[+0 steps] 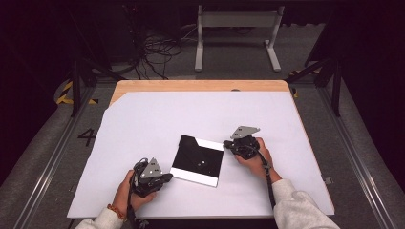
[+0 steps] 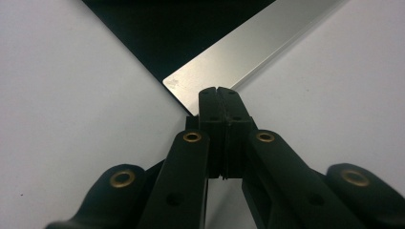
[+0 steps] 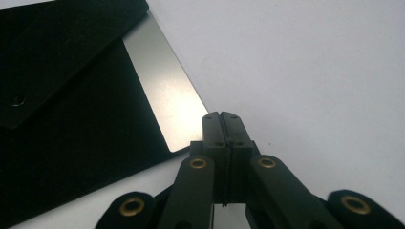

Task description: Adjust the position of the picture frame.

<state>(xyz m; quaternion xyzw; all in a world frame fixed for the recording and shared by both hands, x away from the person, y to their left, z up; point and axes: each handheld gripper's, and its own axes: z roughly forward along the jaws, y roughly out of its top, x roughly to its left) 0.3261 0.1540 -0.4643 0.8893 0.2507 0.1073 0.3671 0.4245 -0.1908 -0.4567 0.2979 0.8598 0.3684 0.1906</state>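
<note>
Black panel (image 1: pixel 198 160) with silver edge strips, flat mid-table on white sheet (image 1: pixel 143 124). Left gripper (image 2: pixel 219 95) and right gripper (image 3: pixel 223 119) closed empty at opposite corners. Risk judged: panel sliding or scratching if nudged.

Dim room w/ grey floor (image 1: pixel 43 157), wooden table (image 1: pixel 200 85) under a white sheet (image 1: pixel 143 124), tangled cables (image 1: pixel 157 52) far left, white metal frame (image 1: pixel 237 21) far centre, black walls.
</note>
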